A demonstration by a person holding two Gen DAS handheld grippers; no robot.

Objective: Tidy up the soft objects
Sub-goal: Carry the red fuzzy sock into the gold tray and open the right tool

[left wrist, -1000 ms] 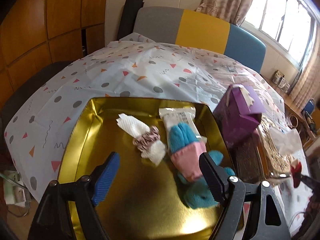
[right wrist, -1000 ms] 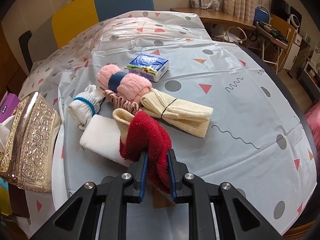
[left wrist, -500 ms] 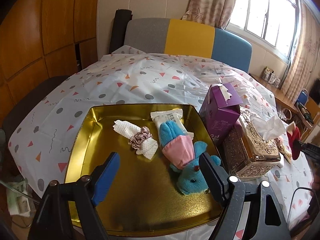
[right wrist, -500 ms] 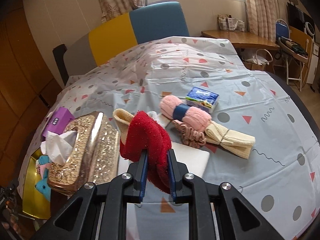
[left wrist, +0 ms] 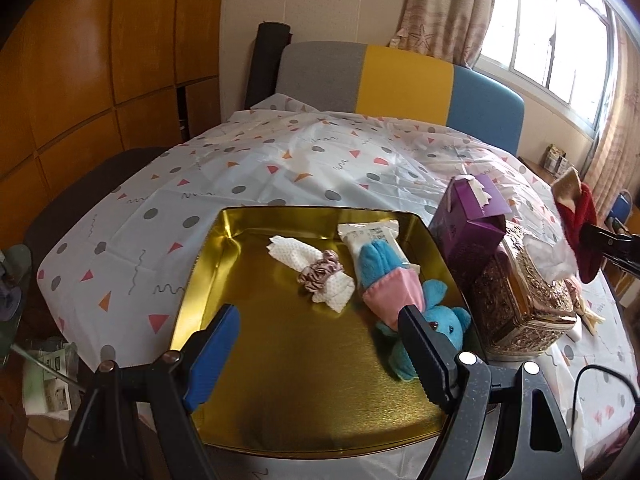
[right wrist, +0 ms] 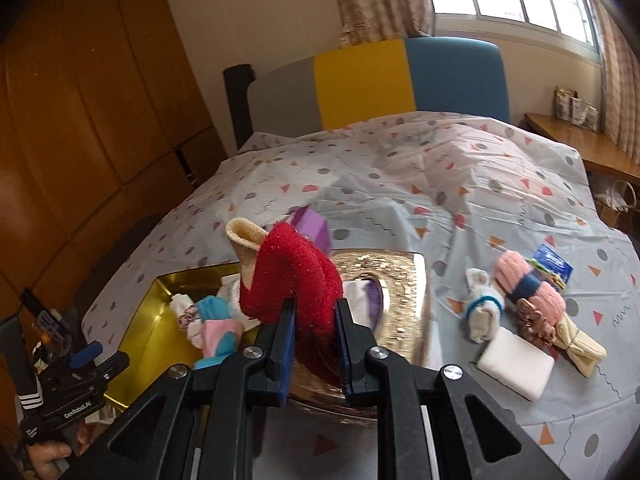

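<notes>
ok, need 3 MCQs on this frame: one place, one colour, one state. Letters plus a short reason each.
1. Where does the blue plush toy lie?
A. in the gold tray
B. on the chair
C. on the floor

2. What colour is the tissue box beside the tray?
A. green
B. purple
C. white

3. What is the right gripper doing?
A. open, nothing in it
B. out of view
C. shut on the red sock

Answers:
1 A, the toy rests on the tray floor.
2 B, its sides are purple.
3 C, both fingers press the sock.
</notes>
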